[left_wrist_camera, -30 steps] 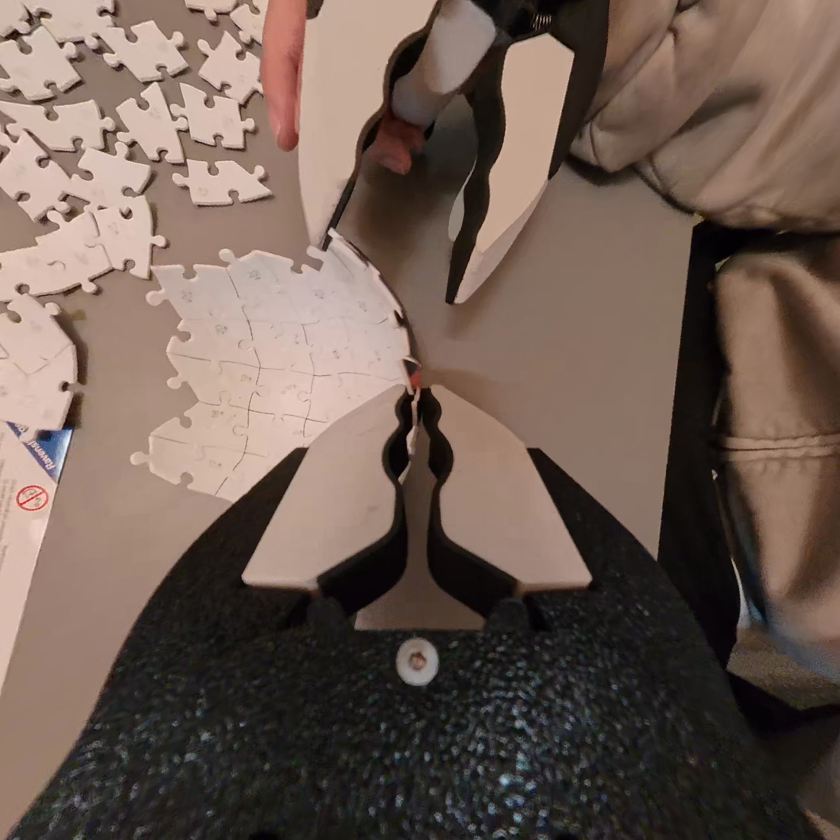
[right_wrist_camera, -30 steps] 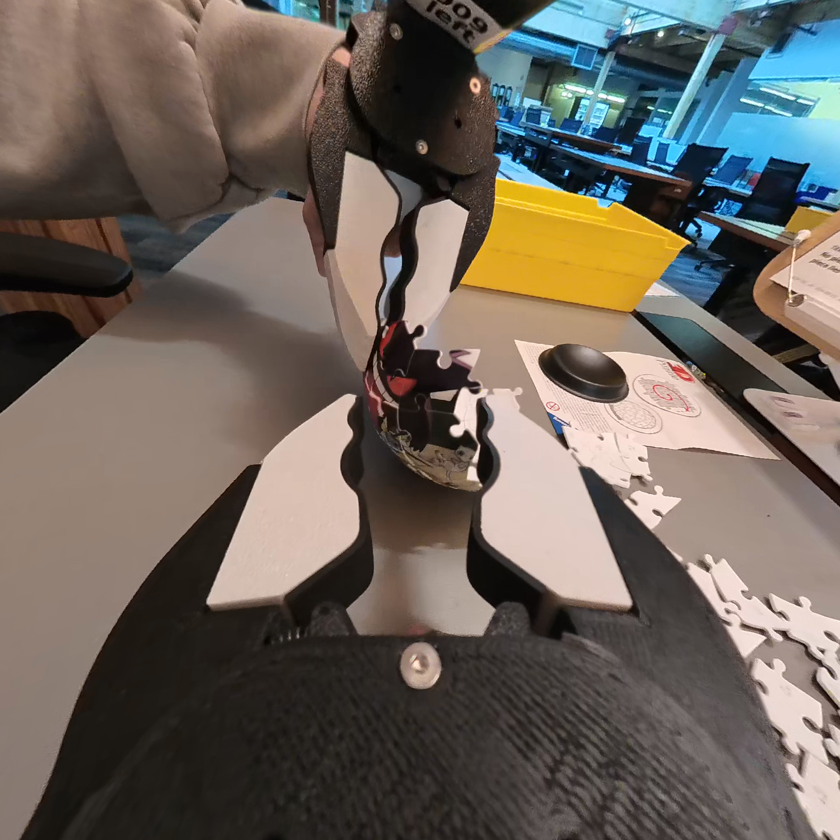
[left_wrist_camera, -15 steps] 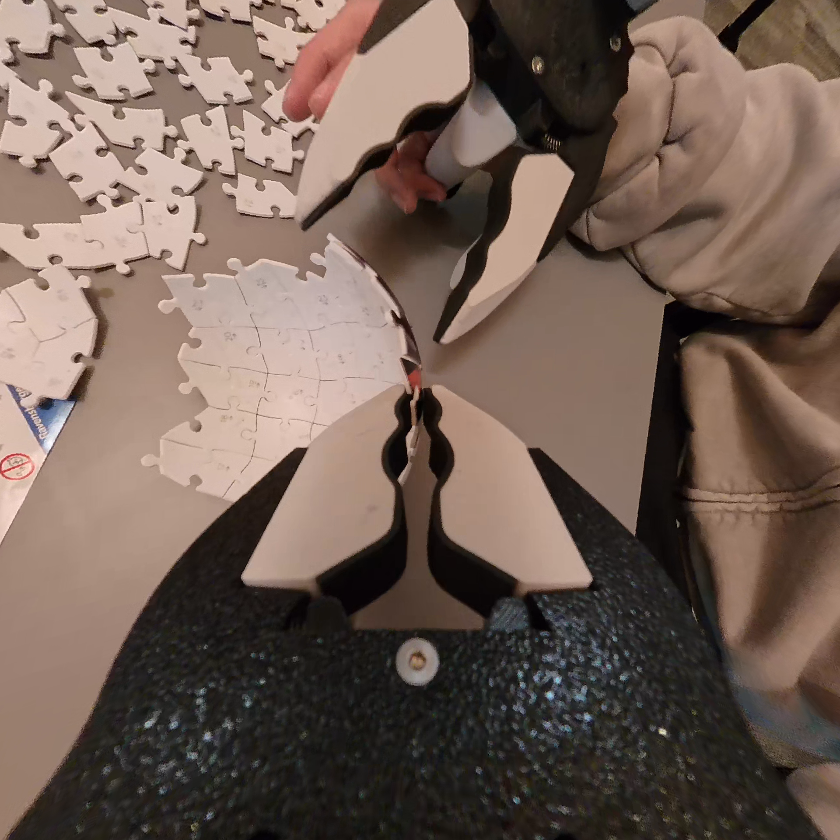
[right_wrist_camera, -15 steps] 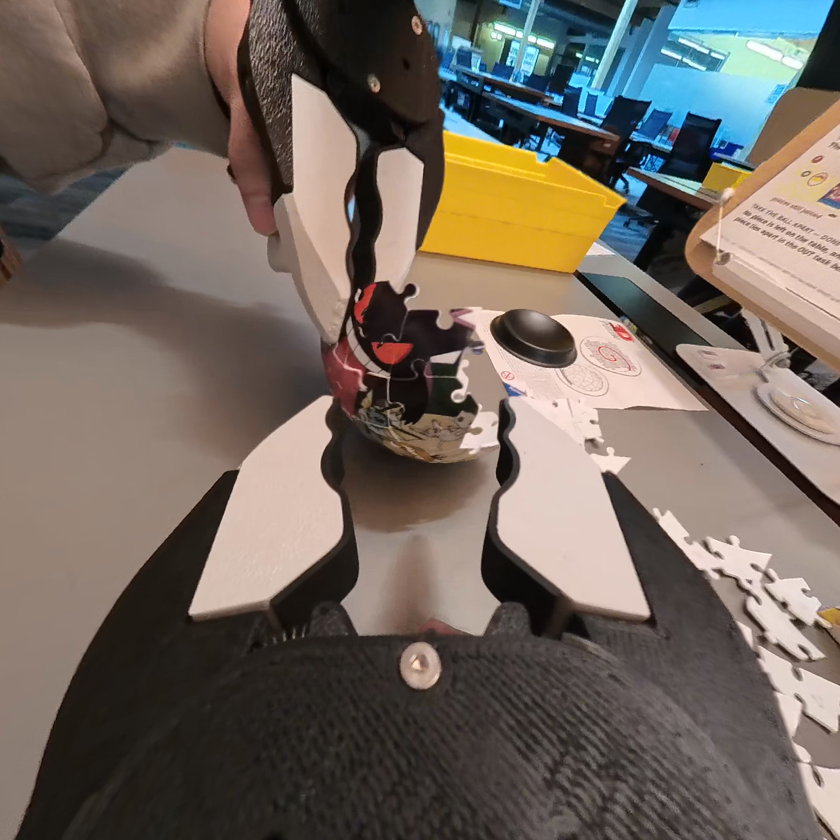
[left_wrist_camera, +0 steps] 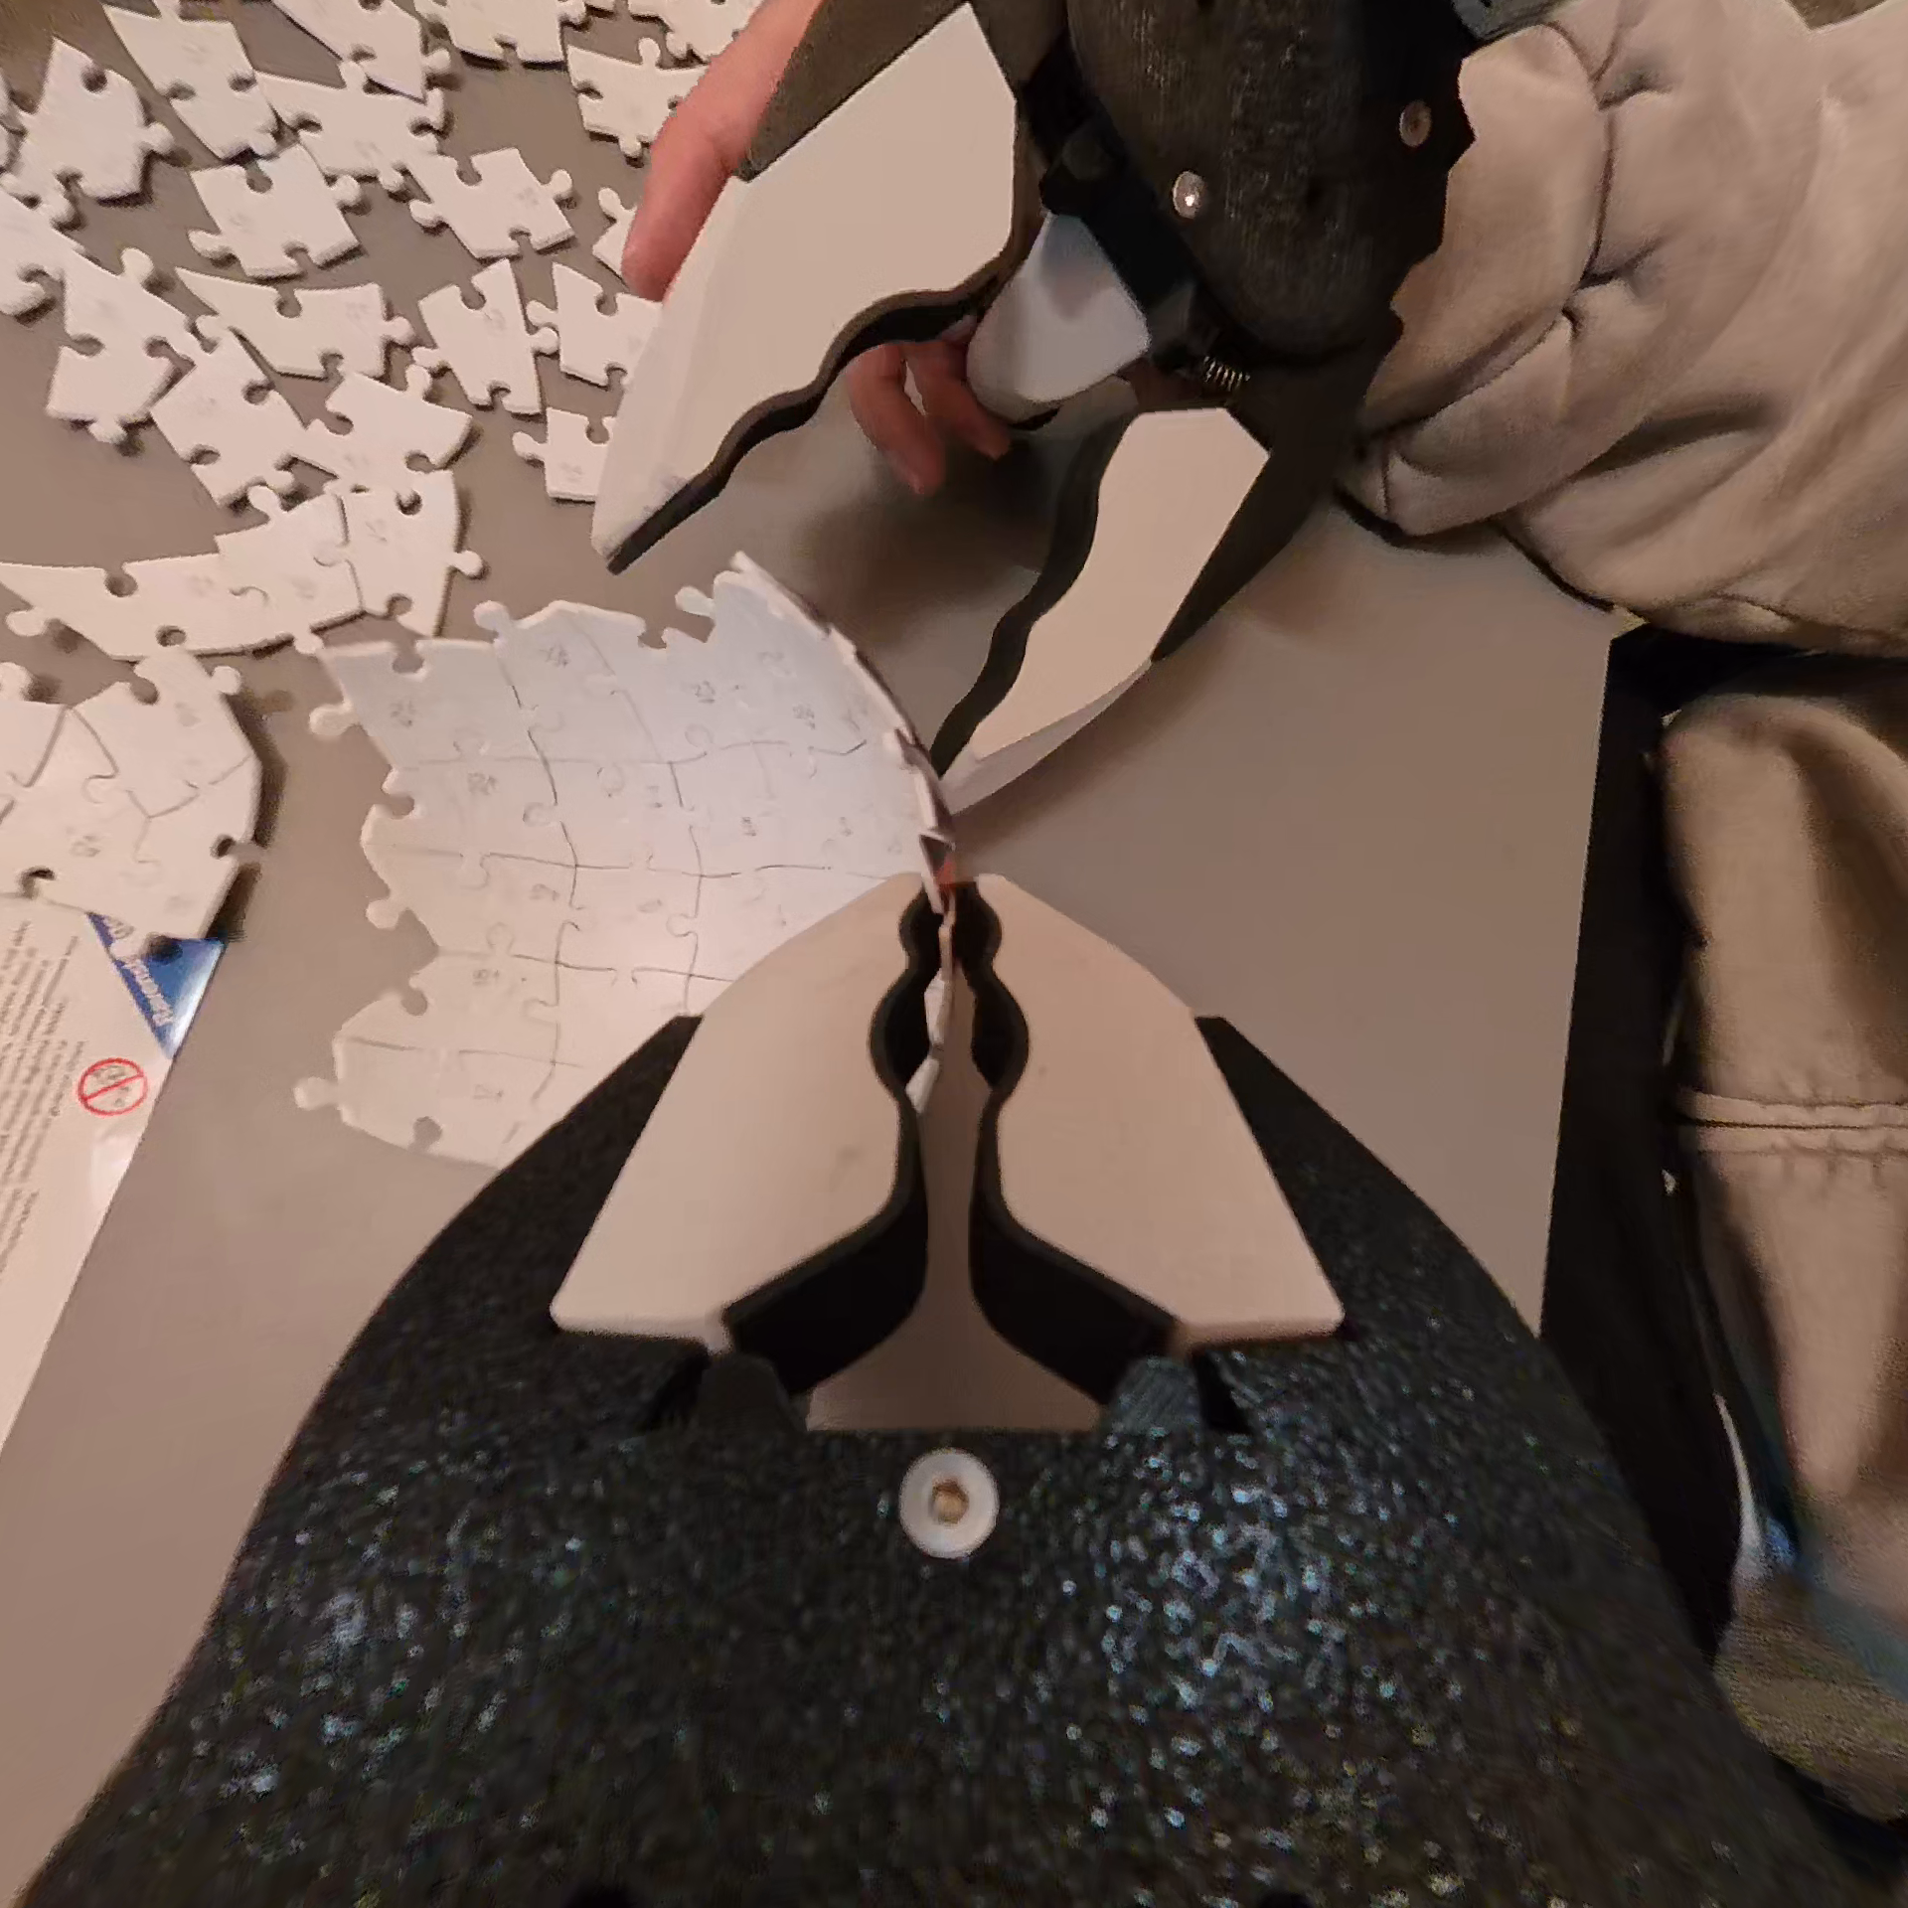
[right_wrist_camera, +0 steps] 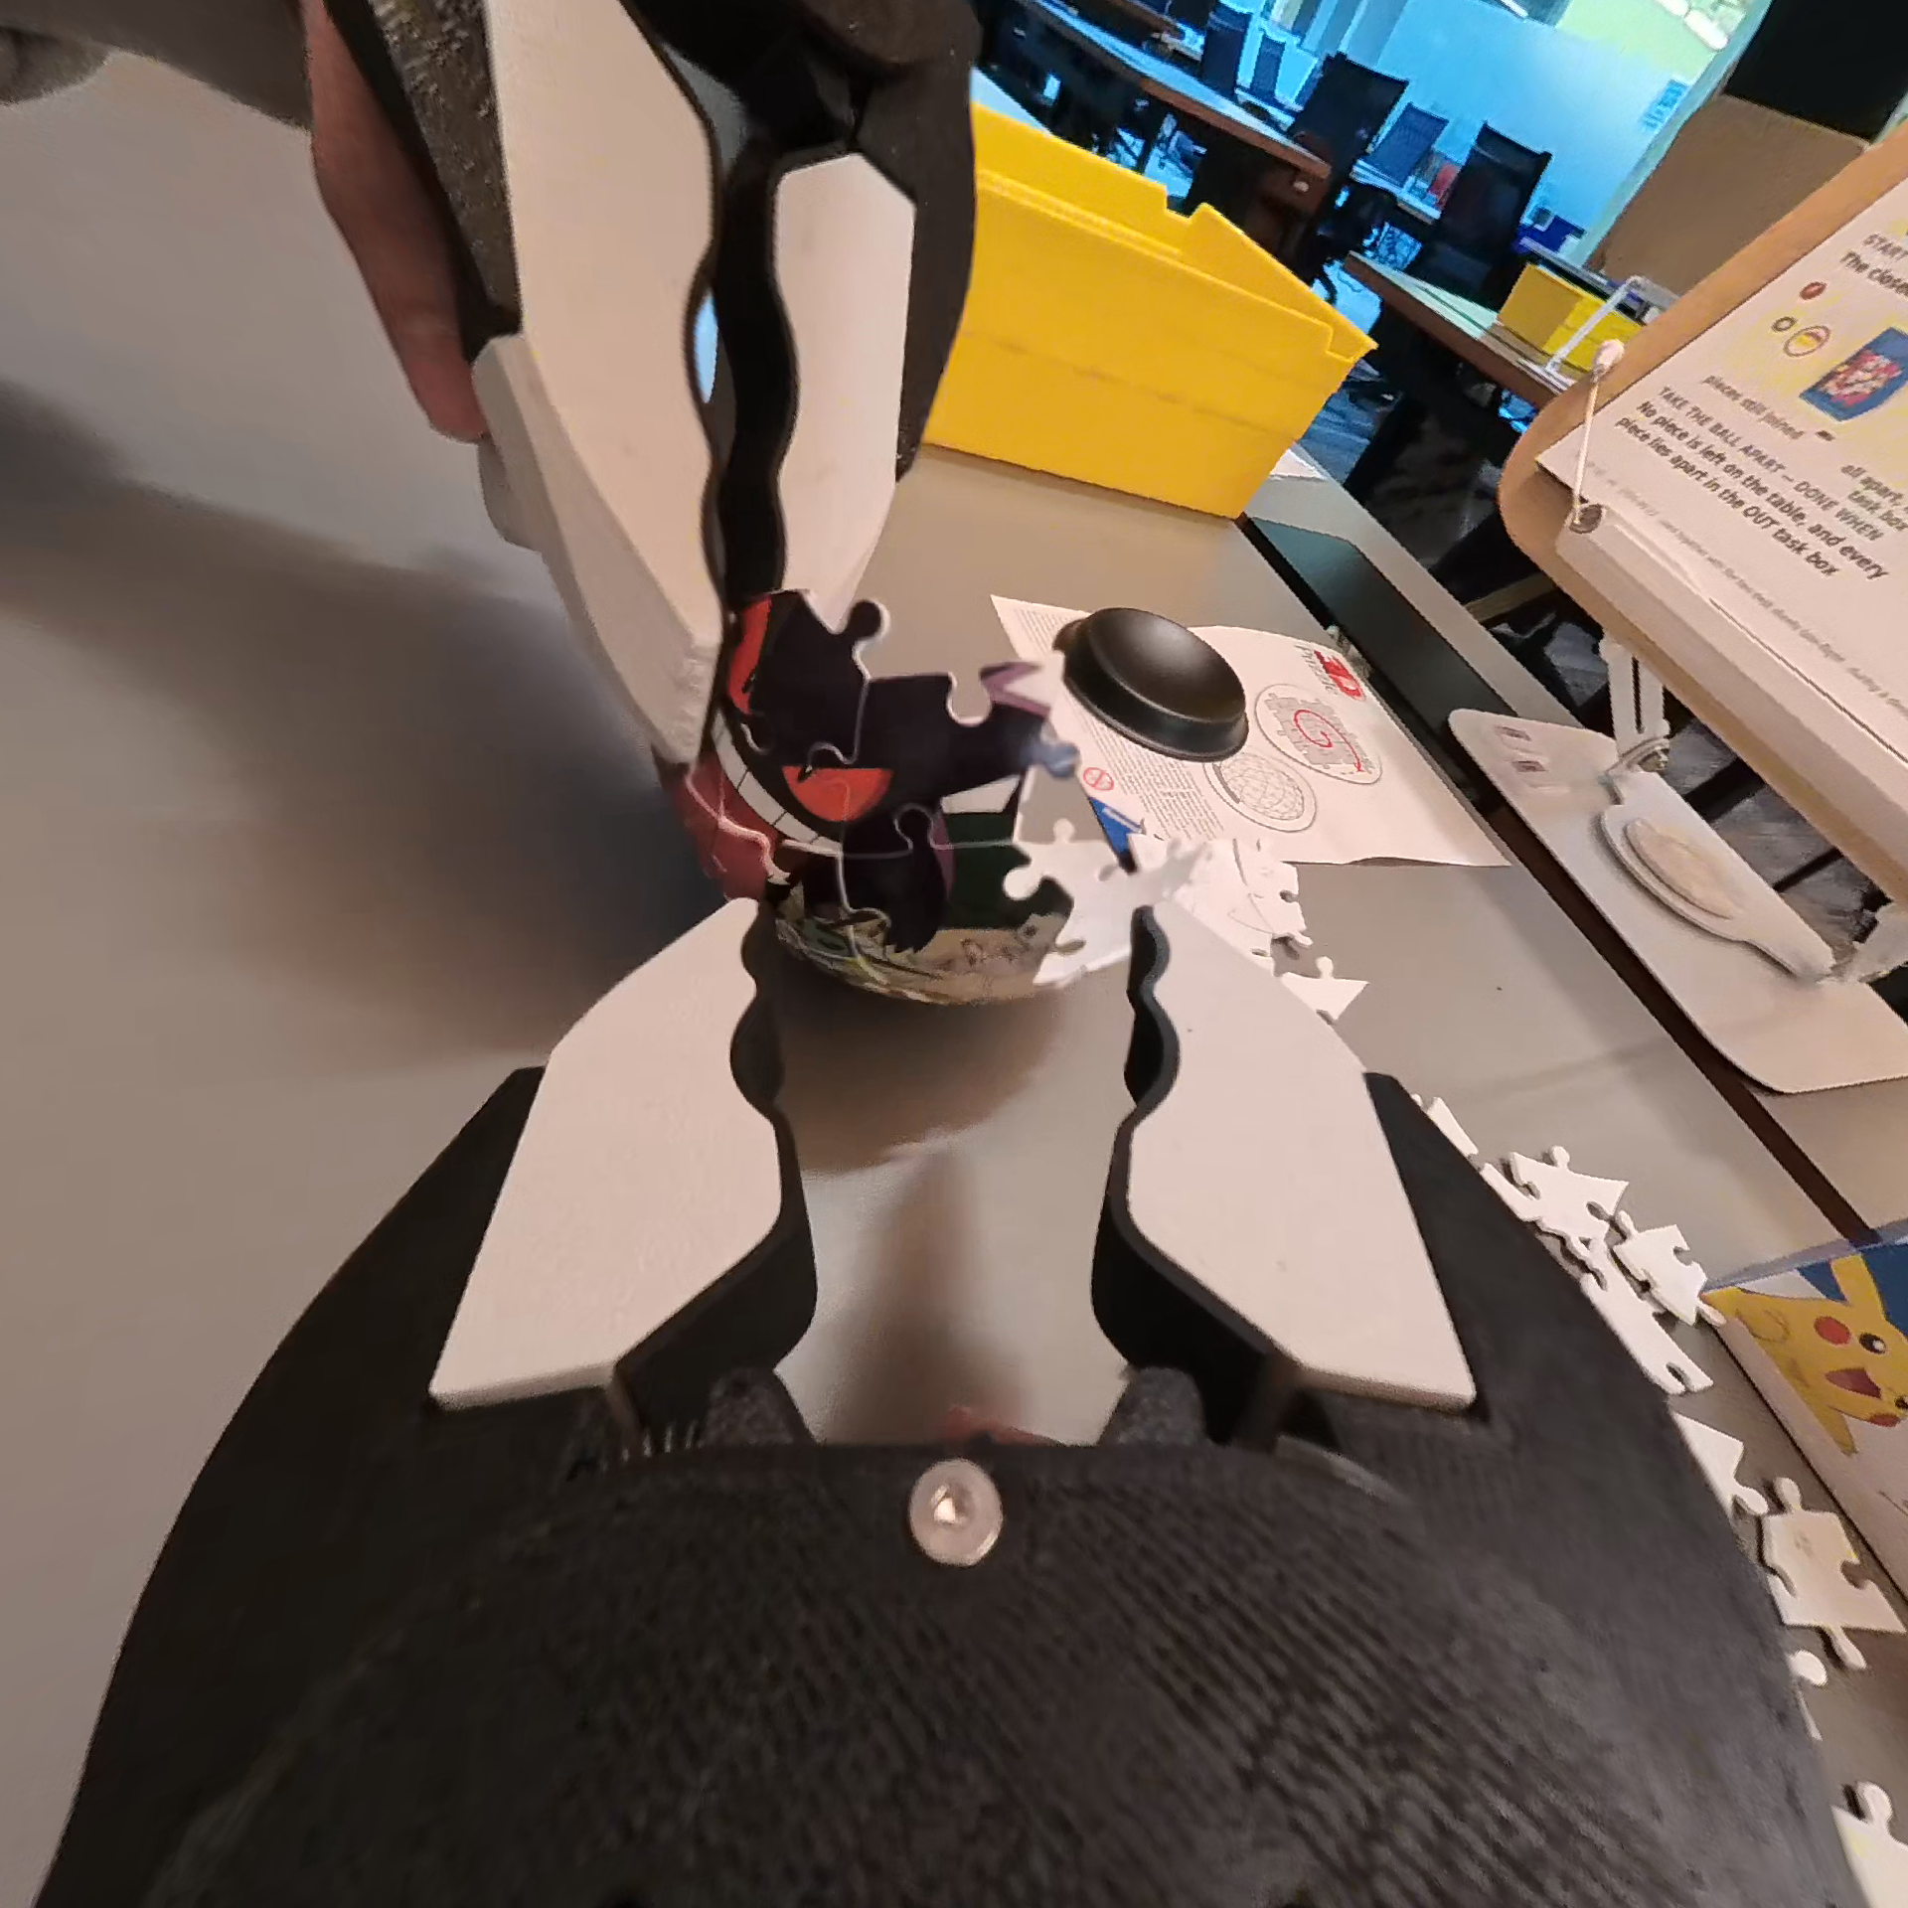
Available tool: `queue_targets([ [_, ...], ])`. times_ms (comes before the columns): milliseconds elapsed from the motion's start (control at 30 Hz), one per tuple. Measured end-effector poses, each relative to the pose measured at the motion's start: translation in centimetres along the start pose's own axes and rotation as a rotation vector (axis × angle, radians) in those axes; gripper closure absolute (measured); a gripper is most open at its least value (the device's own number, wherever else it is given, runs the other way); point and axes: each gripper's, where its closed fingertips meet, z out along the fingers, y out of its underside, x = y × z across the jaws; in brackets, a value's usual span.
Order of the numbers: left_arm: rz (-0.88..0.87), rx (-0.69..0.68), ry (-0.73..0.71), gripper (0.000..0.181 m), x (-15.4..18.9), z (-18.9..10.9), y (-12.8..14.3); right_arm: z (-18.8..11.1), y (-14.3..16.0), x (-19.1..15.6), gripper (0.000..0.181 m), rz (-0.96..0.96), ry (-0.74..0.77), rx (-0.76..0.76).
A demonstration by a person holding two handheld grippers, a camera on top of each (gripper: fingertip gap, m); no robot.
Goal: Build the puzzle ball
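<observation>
Clamping on the rim of the partly built puzzle ball [left_wrist_camera: 661, 826], the left gripper [left_wrist_camera: 948, 896] has its two fingers pressed together, with only the thin curved edge of the shell between them. In the left wrist view the shell shows its white inner side, a bowl of joined pieces with small printed marks, and it sits just above the grey table [left_wrist_camera: 1291, 929]. In the right wrist view the same shell [right_wrist_camera: 878, 805] shows its printed outer side, dark purple with red and white, and its round bottom touches the table. The right gripper [right_wrist_camera: 942, 934] is spread wide and holds nothing; its fingers stand on both sides of the shell, near it but not touching. In the left wrist view one finger of this gripper [left_wrist_camera: 1043, 712] comes close to the rim. Many loose white pieces [left_wrist_camera: 310, 341] lie on the table beyond the shell, some joined in curved strips. A printed leaflet [right_wrist_camera: 1270, 764] lies farther off with a black round stand [right_wrist_camera: 1151, 687] on it. A yellow bin [right_wrist_camera: 1125, 341] stands behind, and a clipboard [right_wrist_camera: 1755, 434] leans at the right.
</observation>
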Motion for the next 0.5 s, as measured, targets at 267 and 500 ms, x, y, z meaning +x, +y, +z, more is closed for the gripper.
queue_targets([
  [267, 0.044, -0.026, -0.002, 0.168, 0.5, 0.2, -0.2, 0.0, 0.0, 0.0, 0.117, -0.001, 0.003, -0.006],
  [500, 0.082, -0.096, -0.009, 0.163, 0.4, 0.4, 0.8, 0.1, 0.1, 0.0, 0.121, -0.008, 0.008, -0.011],
])
